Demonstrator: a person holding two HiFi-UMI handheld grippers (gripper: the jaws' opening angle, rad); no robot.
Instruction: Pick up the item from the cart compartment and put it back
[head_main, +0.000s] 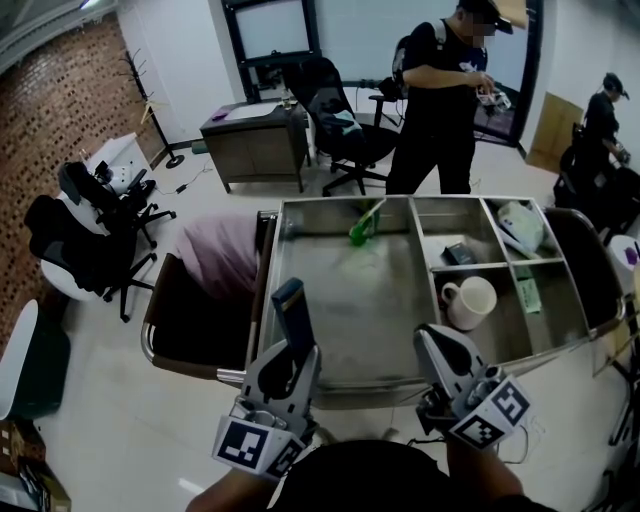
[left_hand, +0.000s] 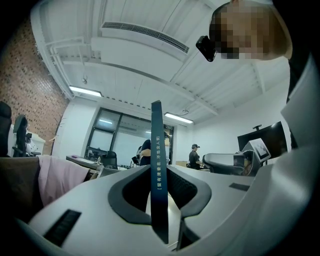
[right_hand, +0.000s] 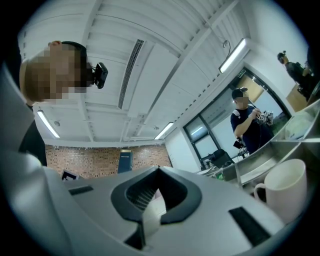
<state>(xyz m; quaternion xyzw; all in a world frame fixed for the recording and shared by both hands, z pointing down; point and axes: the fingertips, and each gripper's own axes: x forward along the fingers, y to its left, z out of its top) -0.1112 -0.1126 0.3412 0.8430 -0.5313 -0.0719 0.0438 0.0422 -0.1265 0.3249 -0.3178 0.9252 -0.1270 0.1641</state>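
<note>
- Left claw (head_main: 288, 345), lower left of the frame: its white plastic jaws are clamped on one thin, flat, dark blue box (head_main: 291, 308). The box stands upright and edge-on, just above the near rim of the cart.
- The box carries one line of white Chinese print along its narrow edge, too small for me to read.
- Right claw (head_main: 436, 340), lower centre-right: jaws together, nothing between them.
- One cart (head_main: 340, 320) of shiny sheet steel fills the middle of the frame. It has one large bay on the left and four smaller bays on the right.
- The large bay holds one green object (head_main: 360, 230) at its far end.
- The smaller bays hold:
  - one white glazed mug (head_main: 472, 302), handle to the left
  - one small dark object (head_main: 458, 253)
  - one white bag (head_main: 520, 225)
  - one pale green packet (head_main: 528, 293)
- One pink cloth (head_main: 215, 255) is draped over a brown chair left of the cart.
- Two people (head_main: 435, 110) in dark clothes stand at the upper right.
</note>
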